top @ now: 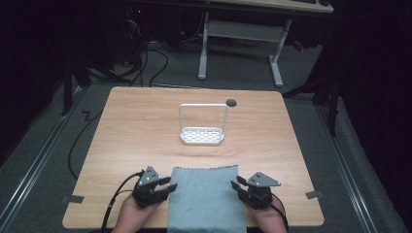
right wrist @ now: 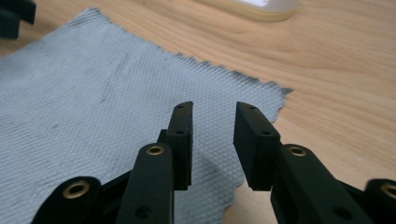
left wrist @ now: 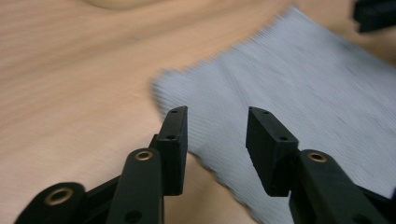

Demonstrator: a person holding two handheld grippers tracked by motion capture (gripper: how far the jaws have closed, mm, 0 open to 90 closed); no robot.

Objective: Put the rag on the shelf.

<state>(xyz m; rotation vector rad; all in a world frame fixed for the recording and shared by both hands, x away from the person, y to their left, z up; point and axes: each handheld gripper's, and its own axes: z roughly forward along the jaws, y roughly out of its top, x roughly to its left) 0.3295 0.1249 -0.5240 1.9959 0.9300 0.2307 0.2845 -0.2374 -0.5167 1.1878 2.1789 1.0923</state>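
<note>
A grey cloth (top: 206, 199) lies flat at the near edge of the wooden counter (top: 126, 126), its front hanging just over the edge between the person's two hands. The left hand (top: 130, 213) comes in low from the near side, palm resting at the counter's edge, and holds the left tongs (top: 167, 186) angled inward toward the cloth's left border. In the left gripper view the jaws stand apart with nothing between them, poised just above the cloth's frayed corner. The right hand (top: 270, 217) mirrors it on the other side, with the right tongs (top: 236, 185) pointing inward at the cloth's right border. Its jaws are also parted and empty, hovering over the cloth near the far right corner. Farther back, well apart from the cloth, a small white rack (top: 202, 127) with a tall wire handle stands near the middle of the counter.
</note>
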